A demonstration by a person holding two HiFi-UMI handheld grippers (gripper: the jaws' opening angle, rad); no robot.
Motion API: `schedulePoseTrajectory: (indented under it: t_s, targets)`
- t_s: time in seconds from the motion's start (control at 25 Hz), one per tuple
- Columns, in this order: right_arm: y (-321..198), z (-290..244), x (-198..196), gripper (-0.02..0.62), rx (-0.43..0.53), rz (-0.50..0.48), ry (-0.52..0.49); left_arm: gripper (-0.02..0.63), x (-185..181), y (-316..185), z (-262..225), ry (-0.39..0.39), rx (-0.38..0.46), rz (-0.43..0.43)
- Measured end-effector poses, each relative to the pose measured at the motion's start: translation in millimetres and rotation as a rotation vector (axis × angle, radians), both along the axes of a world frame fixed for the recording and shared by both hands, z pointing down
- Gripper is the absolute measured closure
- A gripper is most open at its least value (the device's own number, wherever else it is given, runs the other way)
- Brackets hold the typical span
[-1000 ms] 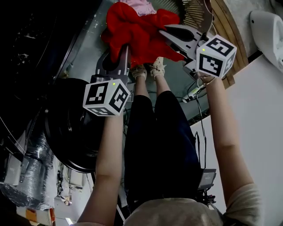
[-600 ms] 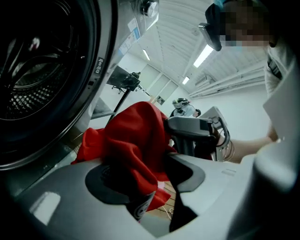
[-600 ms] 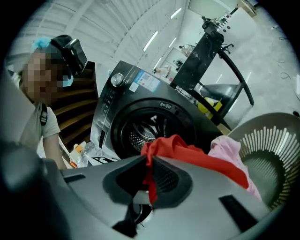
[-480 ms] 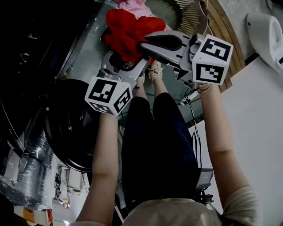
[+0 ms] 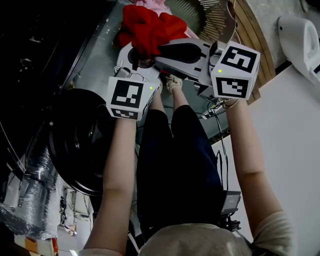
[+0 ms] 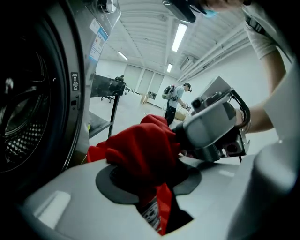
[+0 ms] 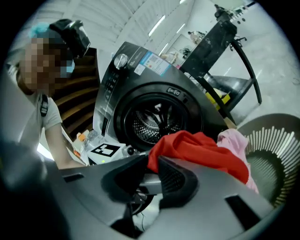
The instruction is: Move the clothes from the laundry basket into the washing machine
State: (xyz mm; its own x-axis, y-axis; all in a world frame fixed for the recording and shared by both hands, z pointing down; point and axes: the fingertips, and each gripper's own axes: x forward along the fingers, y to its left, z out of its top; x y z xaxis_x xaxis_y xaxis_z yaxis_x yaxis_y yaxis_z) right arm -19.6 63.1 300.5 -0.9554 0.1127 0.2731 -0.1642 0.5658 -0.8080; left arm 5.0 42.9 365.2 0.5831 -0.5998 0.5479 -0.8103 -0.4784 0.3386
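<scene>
Both tools are up at the far end, on the crumpled red cloth garment (image 5: pixel 150 25)! The left gripper (image 5: pixel 137 57) has just been closing its fingers, red cloth between them. The right gripper (image 5: pixel 161 50) has just eased slightly wider but has cloth in its fingers too. Pale pink garment (image 5: pixel 159 4) lies just beyond, slatted laundry basket (image 5: pixel 216 17) far right, round dark washing machine door (image 5: pixel 75 142) left.

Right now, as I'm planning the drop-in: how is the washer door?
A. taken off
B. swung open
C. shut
B: the door stands swung aside in the head view, and the right gripper view looks straight into the drum.
</scene>
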Motion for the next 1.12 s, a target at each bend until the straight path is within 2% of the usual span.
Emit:
schedulePoseTrajectory:
  t_s: [0.04, 0.16, 0.28, 0.52, 0.72, 0.76, 0.84, 1.0, 1.12]
  targets:
    - [-1.9, -1.3, -1.4, 0.537, -0.011, 0.029, -0.023, 0.461, -2.2, -1.7, -0.7, 0.007, 0.004, -0.026]
    - [-5.5, -4.4, -1.7, 0.485, -0.012, 0.095, -0.063, 0.481, -18.0, -5.0, -0.3, 0.028, -0.019, -0.124]
    - [-7.1, 9.3, 10.5, 0.482, -0.034, 0.164, -0.036, 0.484, -53.2, -3.1, 7.0, 0.037, -0.084, -0.252]
    - [-3.2, 59.7, 32.0, 0.482, -0.110, 0.293, 0.094, 0.483, -132.5, 4.0, 20.8, -0.092, -0.113, -0.476]
    - [-0.7, 100.5, 39.2, 0.485, -0.100, 0.393, 0.252, 0.482, -207.7, 5.8, 34.3, -0.191, -0.103, -0.768]
    - [0.4, 105.8, 40.0, 0.506, -0.098, 0.399, 0.276, 0.482, -219.9, 6.0, 38.4, -0.215, -0.102, -0.814]
    - [4.2, 112.3, 34.8, 0.528, -0.107, 0.396, 0.282, 0.482, -243.0, 1.3, 43.2, -0.255, -0.090, -0.865]
    - [8.4, 120.6, 23.6, 0.529, -0.123, 0.376, 0.270, 0.480, -270.5, -25.8, 50.5, -0.229, -0.064, -0.905]
    - [8.1, 123.9, 21.4, 0.529, -0.131, 0.377, 0.267, 0.480, -286.3, -48.5, 53.2, -0.279, -0.032, -0.920]
